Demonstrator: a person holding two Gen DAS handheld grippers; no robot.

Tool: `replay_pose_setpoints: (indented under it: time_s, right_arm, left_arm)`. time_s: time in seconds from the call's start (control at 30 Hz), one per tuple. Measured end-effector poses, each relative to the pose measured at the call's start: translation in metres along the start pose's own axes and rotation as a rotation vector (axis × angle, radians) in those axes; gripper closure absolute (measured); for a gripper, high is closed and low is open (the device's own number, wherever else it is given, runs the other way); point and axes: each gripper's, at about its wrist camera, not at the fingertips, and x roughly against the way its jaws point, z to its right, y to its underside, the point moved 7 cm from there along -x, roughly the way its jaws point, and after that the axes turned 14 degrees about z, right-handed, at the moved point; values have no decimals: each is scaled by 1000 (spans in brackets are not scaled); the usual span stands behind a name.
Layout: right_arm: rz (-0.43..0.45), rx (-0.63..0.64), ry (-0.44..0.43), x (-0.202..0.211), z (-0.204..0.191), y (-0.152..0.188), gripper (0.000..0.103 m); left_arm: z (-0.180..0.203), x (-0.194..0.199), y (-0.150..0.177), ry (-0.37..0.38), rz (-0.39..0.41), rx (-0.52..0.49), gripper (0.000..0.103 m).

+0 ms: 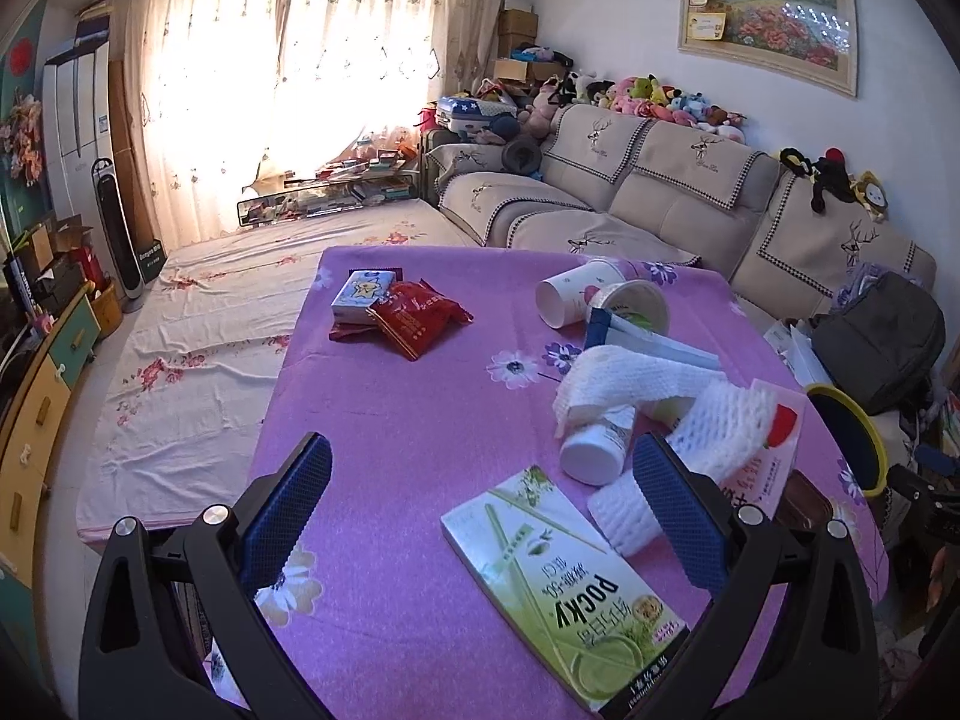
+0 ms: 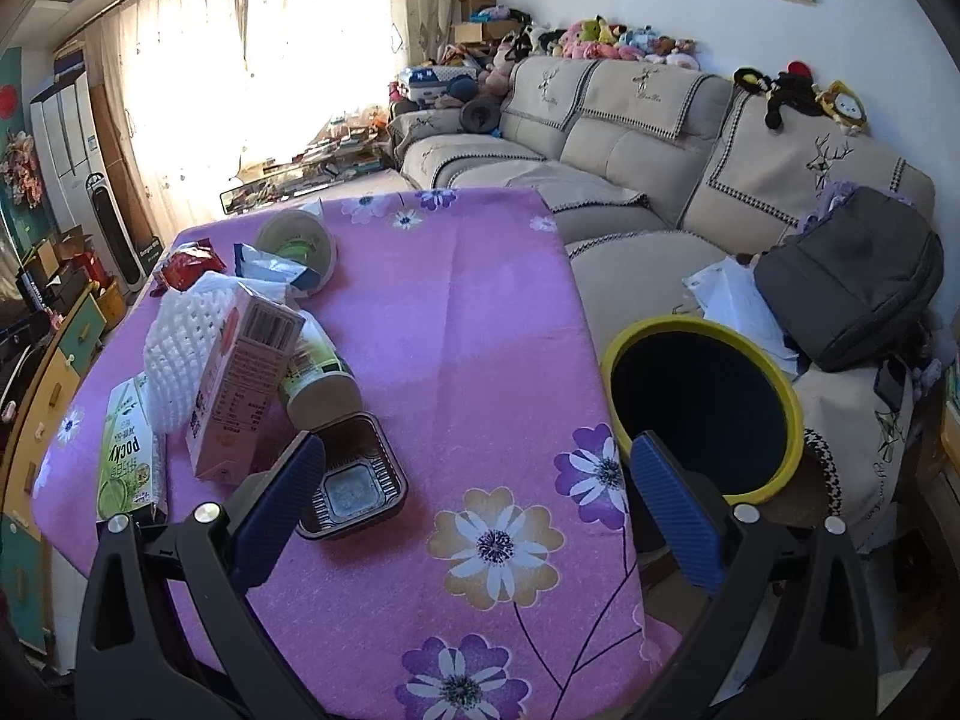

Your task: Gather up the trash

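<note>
Left gripper: jaws spread, holding nothing, poised over the table
Right gripper: jaws spread, nothing held, above the table edge beside the bin
Trash location: scattered on the purple flowered cloth; bin stands just off the table's right side
Green box: flat card, judged light and stiff; grip across its narrow edges
Foam net: soft, springy, will squash; pinch anywhere
Plastic tray: thin, likely flimsy; take by the rim
Bottle: lying down, smooth, may roll
Red packets: crinkly, slippery
Writing: "POCKY" on green box; other print unreadable
</note>
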Motion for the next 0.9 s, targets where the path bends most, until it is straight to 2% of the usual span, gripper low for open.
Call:
replay_pose_setpoints:
  time_s: [0.13, 0.17, 0.2, 0.37, 0.5, 0.6, 0.8, 0.9]
  right_arm:
    - [-74, 16, -86, -28, -3, 3, 8]
    - [-95, 25, -111, -35, -7, 5, 14]
    - [-117, 33, -133, -43, -11, 7, 25]
    - [-238, 117, -206, -74, -33, 27, 54]
    - [-272, 164, -232, -85, -43, 35, 81]
    - [-282, 172, -244, -89, -44, 40, 94]
    - [-260, 159, -261, -72, -40, 36, 99]
    - [-209, 80, -247, -54, -14, 15, 99]
  left_arm:
    - [-5, -25, -3, 3, -13, 28, 4]
    - [-5, -31, -2, 3, -18, 31, 4]
    - [-4, -36, -1, 3, -23, 33, 4]
    - [2, -55, 7, 19, -54, 34, 4]
    - [9, -58, 10, 26, -52, 16, 4]
    - [16, -59, 10, 37, -50, -1, 4]
    - [23, -50, 11, 60, -52, -10, 4]
    - [26, -46, 9, 69, -43, -18, 4]
